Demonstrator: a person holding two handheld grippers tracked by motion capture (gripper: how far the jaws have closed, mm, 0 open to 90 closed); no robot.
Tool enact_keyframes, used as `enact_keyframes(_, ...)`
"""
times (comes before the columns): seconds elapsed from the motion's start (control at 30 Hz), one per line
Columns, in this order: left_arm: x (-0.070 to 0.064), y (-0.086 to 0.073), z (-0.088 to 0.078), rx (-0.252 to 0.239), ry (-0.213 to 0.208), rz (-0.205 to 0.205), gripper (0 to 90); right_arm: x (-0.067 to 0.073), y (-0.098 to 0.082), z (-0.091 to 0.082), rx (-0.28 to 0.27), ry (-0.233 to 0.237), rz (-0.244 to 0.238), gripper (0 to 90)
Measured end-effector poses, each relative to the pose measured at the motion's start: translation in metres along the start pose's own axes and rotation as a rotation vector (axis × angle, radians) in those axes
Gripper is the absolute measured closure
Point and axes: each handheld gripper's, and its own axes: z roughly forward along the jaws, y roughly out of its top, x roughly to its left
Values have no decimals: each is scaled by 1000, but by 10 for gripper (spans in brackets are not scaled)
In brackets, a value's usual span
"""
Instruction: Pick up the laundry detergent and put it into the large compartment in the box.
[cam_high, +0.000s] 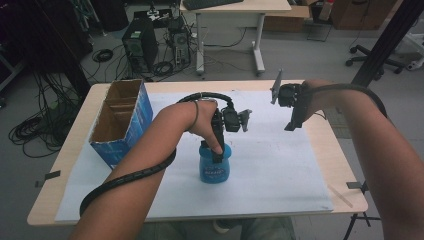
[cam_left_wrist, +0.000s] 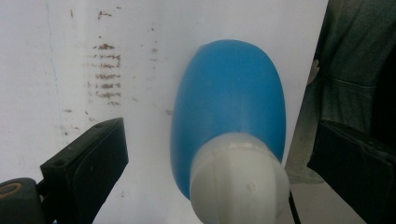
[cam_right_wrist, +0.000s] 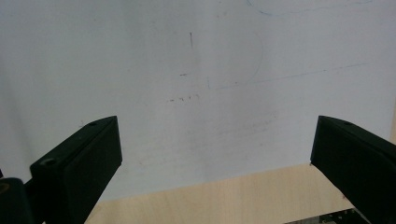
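Left tool (cam_high: 216, 150) straddles the blue bottle (cam_high: 215, 167), whose label print is unreadable.

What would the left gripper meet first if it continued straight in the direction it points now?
Probably the white cap of the blue bottle, which stands between the open fingers of the left gripper; exact depth is unclear.

smooth plastic blue bottle (cam_left_wrist: 229, 102) on matt white paper (cam_left_wrist: 140, 46).
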Motion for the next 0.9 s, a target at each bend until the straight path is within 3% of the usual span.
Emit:
enact_keyframes(0.33, 2, -1, 10, -13, 3, 4, 44, 0, 0, 4, -7, 4, 3, 16)
enact_keyframes(0.67, 3, -1, 16, 1, -3, 3, 46, -1, 0, 6, -11, 3, 3, 16)
enact_keyframes(0.9, 0, 0, 20, 12, 15, 11, 48, -1, 1, 9, -11, 7, 2, 16)
